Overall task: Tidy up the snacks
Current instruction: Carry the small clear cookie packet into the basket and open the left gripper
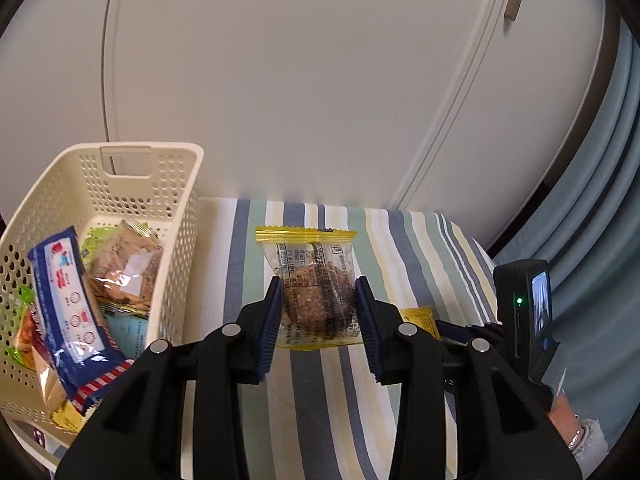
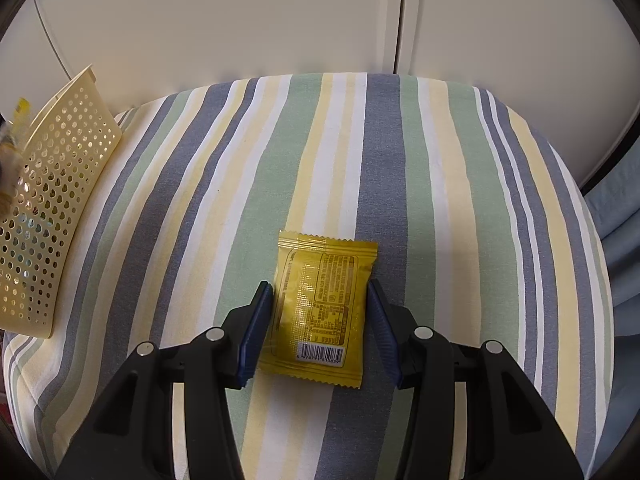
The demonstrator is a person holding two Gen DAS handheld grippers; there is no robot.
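Left claw [image 1: 316, 312] (gripping cookie packet [image 1: 314, 280])

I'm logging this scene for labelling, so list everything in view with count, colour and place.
basket: one, cream, perforated, left on the cloth
snacks in basket: several, blue, green, clear wrappers
cookie packet: one, clear with yellow edges, between left gripper pads
yellow packet: one, flat on the cloth between right gripper pads
striped cloth: one, blue, green, yellow, white
cupboard doors: cream, behind
curtain: blue, right
left gripper: shut on cookie packet
right gripper: open
hand: one, lower right
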